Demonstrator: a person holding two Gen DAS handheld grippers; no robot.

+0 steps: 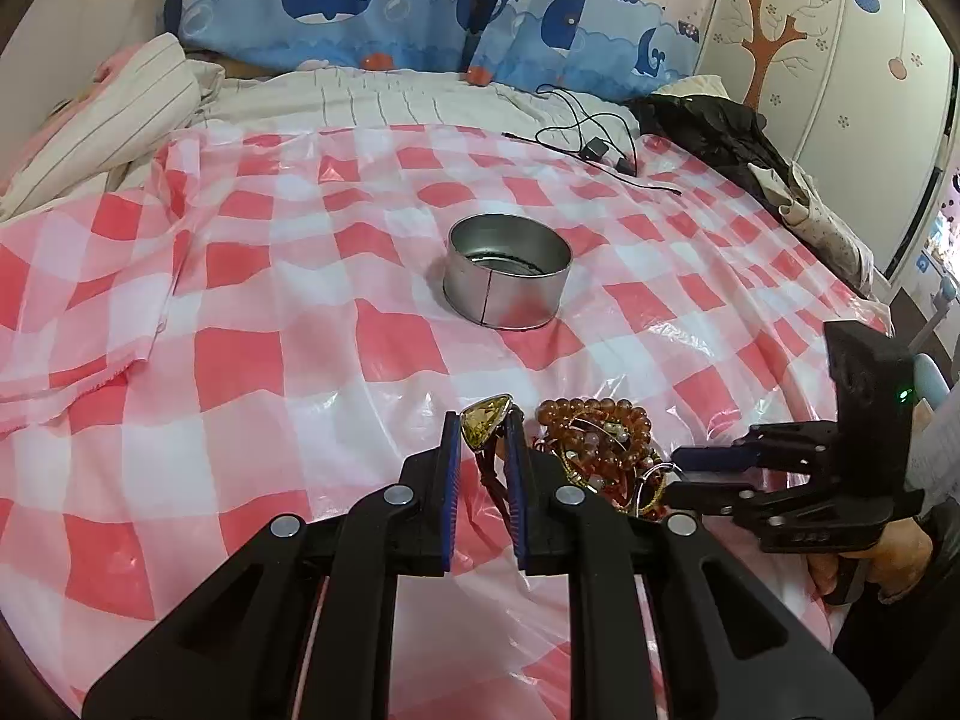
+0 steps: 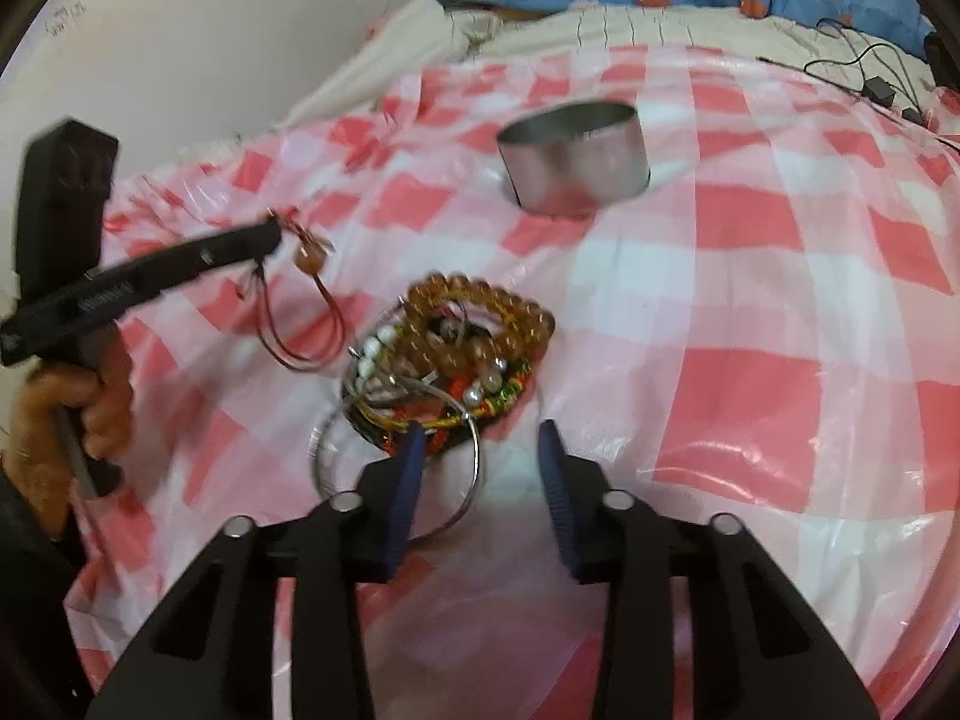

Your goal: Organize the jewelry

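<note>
Left wrist view: the left gripper [image 1: 485, 420] is seen clamped on a yellow faceted pendant [image 1: 485, 418], which is held between the two blue pads [image 1: 451, 450] above a red-and-white checked plastic sheet [image 1: 252, 360] spread over a bed. A dark red cord [image 1: 493, 483] is seen hanging from the pendant between the pads. Just to the right of the held pendant, a pile of jewelry [image 1: 600, 450], made up of amber bead bracelets and tangled cords, is shown lying on the sheet. The right gripper [image 1: 690, 474] is seen side-on at the right edge of this pile; from this view it cannot be told how far its fingers are parted. A round metal tin [image 1: 507, 279] is shown standing upright and uncovered farther back on the sheet, well apart from the pile. Black cables [image 1: 591, 132] and whale-print pillows [image 1: 372, 6] are seen beyond it. Right wrist view: the right gripper [image 2: 480, 450] is shown with its fingers spread wide and nothing between them, its left pad [image 2: 408, 468] lying over a thin wire hoop [image 2: 396, 468] at the near edge of the pile of jewelry [image 2: 450, 354]. The left gripper [image 2: 273, 234] is seen at the left, raised, with the red cord [image 2: 306, 330] looping down from its tip. The tin [image 2: 576, 159] is seen beyond the pile, blurred.
</note>
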